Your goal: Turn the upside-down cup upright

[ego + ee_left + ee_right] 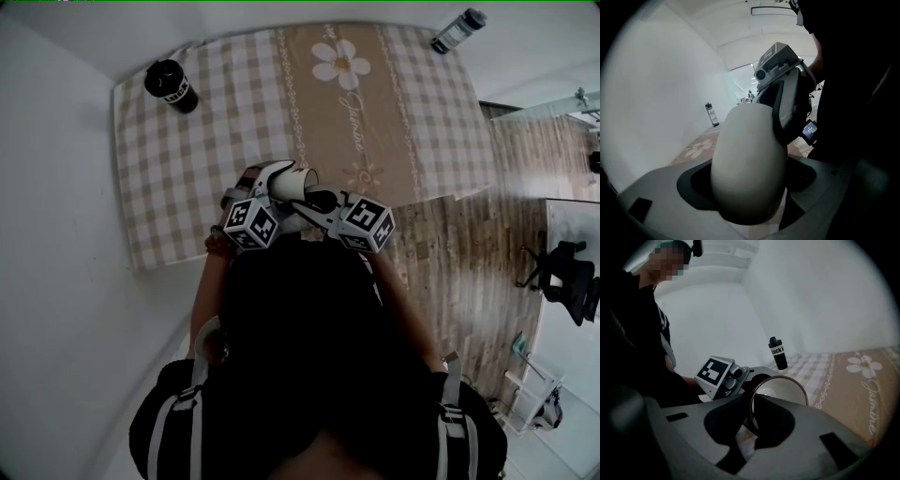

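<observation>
One smooth, rounded white cup (pixel 747 164) with a thin dark rim hangs on its side over the near edge of the tabletop (pixel 141 253). The right gripper (pixel 753 420) has its jaws closed on the cup's rim. The left gripper (pixel 747 187) has its jaws spread wide around the cup's body. A beige-and-white checked cloth (pixel 187 159) printed with daisies covers the tabletop. Two bottles stand at the far corners: a black one (pixel 171 84) and a grey one (pixel 457 30).
</observation>
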### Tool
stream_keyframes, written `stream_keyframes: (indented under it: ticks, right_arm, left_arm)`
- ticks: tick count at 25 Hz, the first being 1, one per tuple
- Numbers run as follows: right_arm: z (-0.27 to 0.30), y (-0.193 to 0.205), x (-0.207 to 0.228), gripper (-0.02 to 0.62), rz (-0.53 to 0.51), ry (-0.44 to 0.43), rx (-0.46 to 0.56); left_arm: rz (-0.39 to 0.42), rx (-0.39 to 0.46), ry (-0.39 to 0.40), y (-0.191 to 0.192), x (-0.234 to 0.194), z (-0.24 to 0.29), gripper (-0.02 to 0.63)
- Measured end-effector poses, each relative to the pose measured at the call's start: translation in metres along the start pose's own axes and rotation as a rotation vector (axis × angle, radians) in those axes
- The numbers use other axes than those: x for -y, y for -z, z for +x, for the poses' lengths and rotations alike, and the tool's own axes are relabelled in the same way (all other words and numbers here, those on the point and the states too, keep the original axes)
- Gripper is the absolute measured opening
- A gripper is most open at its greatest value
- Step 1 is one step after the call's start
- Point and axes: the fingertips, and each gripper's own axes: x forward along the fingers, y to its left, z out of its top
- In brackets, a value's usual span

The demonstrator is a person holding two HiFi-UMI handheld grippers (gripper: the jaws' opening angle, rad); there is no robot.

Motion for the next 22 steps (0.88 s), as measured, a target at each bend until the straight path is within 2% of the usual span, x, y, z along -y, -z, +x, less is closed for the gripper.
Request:
stream_keyframes:
  ticks: [2, 5, 7, 8, 10, 12, 14, 17, 18, 19, 20, 22]
  right_arm:
    - [-0.001, 0.0, -0.002, 0.042, -0.042, -0.001, 0.003]
    - [-0.005, -0.007, -0.001, 0.066, -0.134, 0.007, 0.045]
    - [-0.005, -0.011, -0.002, 0.082, -0.223, 0.022, 0.065]
    - [-0.006, -0.013, -0.005, 0.103, -0.267, 0.018, 0.077]
    - [-0.014, -0.021, -0.009, 0.218, -0.304, 0.003, 0.129]
    - [-0.026, -0.033, -0.004, 0.25, -0.281, 0.038, 0.208]
    - [-0.038, -0.044, 0.004, 0.257, -0.244, 0.094, 0.29]
    - [-0.04, -0.052, 0.006, 0.437, -0.177, 0.082, 0.364]
    - [-0.037, -0.053, 0.003, 0.467, -0.162, 0.059, 0.373]
    - [-0.034, -0.054, 0.001, 0.468, -0.149, 0.04, 0.378]
    - [-0.031, -0.056, -0.001, 0.468, -0.137, 0.028, 0.384]
    - [-0.027, -0.06, 0.001, 0.468, -0.117, 0.027, 0.405]
  left_arm:
    - [-0.015, 0.025, 0.004, -0.002, 0.003, -0.001, 0.4]
    - [-0.103, 0.09, 0.031, -0.006, 0.004, -0.002, 0.399]
    - [-0.14, 0.115, 0.019, -0.005, 0.001, -0.002, 0.397]
    - [-0.145, 0.118, 0.003, -0.003, -0.001, -0.003, 0.397]
    - [-0.155, 0.127, -0.021, 0.001, -0.006, -0.006, 0.397]
    - [-0.198, 0.159, -0.026, 0.001, -0.013, -0.012, 0.397]
    - [-0.272, 0.232, -0.018, -0.006, -0.02, -0.024, 0.397]
    - [-0.433, 0.417, -0.014, -0.024, -0.033, -0.047, 0.397]
    - [-0.478, 0.478, -0.02, -0.031, -0.037, -0.055, 0.397]
    - [-0.505, 0.521, -0.026, -0.037, -0.04, -0.062, 0.397]
    - [-0.51, 0.542, -0.032, -0.042, -0.04, -0.065, 0.397]
    - [-0.471, 0.538, -0.035, -0.049, -0.036, -0.062, 0.399]
